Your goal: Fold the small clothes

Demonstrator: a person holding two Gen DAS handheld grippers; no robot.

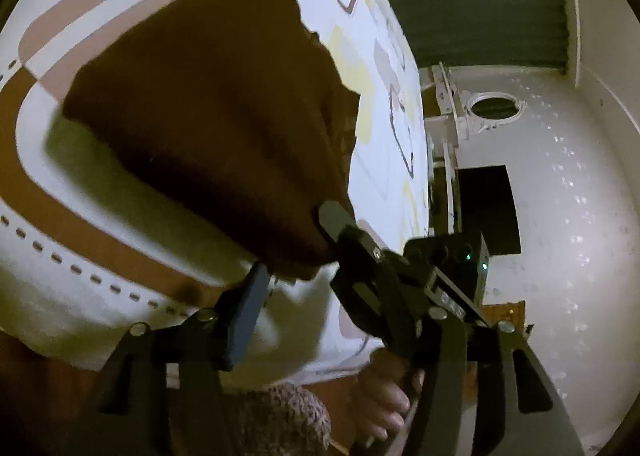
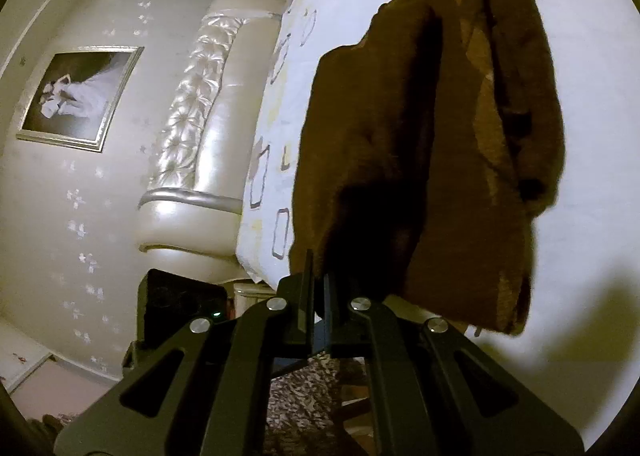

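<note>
A brown garment [image 2: 420,143] lay on the patterned bed sheet [image 1: 100,191]. The right gripper [image 2: 318,292] had its fingers clamped on the garment's near edge. Only the left view showed the left gripper [image 1: 288,256], fingers apart around a corner; the right view alone showed the tufted headboard [image 2: 192,103].

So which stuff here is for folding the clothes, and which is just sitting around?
For the job:
- dark brown fabric garment
- right gripper, pinching its edge
- left gripper, open beside it
- white patterned bed sheet under it

Just around:
- framed picture
- pearly tufted headboard
- speckled knitted rug
</note>
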